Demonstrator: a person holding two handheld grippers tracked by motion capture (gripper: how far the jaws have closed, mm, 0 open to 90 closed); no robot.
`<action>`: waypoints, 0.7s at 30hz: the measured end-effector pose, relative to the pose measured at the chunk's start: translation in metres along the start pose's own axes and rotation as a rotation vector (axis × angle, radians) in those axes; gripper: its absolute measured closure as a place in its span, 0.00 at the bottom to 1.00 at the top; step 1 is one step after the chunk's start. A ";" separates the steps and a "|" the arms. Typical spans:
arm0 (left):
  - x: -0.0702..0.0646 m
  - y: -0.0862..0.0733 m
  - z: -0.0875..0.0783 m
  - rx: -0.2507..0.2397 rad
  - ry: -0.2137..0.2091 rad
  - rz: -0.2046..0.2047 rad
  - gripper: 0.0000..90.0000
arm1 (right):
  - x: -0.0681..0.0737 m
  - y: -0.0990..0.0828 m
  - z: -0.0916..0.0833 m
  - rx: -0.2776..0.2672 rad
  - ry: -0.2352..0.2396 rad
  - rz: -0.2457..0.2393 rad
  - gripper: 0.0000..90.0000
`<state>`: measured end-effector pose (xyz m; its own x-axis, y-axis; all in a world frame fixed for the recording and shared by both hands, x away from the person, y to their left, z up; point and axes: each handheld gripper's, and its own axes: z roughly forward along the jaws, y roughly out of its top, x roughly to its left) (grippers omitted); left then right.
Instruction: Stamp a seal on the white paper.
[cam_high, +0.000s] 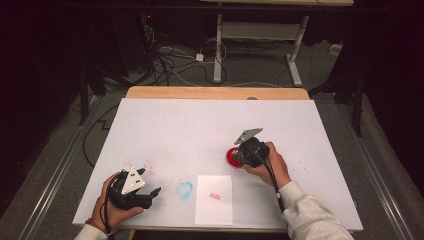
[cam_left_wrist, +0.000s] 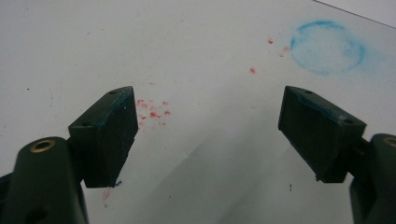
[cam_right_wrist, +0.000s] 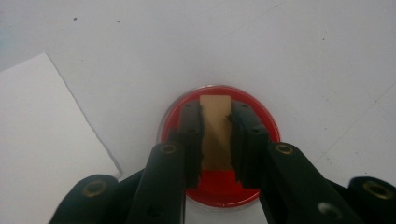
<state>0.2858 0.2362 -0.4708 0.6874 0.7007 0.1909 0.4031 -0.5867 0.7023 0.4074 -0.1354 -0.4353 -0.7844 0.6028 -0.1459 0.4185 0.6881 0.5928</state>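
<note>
Right gripper (cam_right_wrist: 215, 140) clamps a tan block (cam_right_wrist: 215, 135) over a red dish (cam_right_wrist: 219, 186), right of centre.
Left gripper (cam_left_wrist: 208, 135) gapes wide, empty, near left; paper sheet (cam_high: 214, 200) between them.

Desk legs (cam_high: 218, 47) (tangled cables (cam_high: 170, 62) nearby) stand beyond.

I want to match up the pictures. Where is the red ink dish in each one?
High view: the red dish sits right of centre, under the right gripper.
Left gripper view: not in it.
Right gripper view: bottom centre, under the wooden stamp.
Shared landmark: the white paper, beside it.
</note>
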 end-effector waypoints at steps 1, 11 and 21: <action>0.000 0.000 0.000 0.002 0.001 0.000 0.22 | 0.000 0.000 0.000 0.001 -0.003 0.000 0.84; 0.001 -0.003 -0.002 0.003 0.002 -0.004 0.22 | -0.005 -0.002 0.006 0.039 0.005 0.023 0.79; 0.001 -0.002 -0.002 0.002 0.005 -0.002 0.22 | -0.007 -0.003 -0.001 -0.006 0.018 0.060 0.72</action>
<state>0.2843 0.2390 -0.4704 0.6833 0.7043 0.1928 0.4057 -0.5857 0.7017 0.4113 -0.1427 -0.4350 -0.7657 0.6360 -0.0958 0.4627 0.6483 0.6047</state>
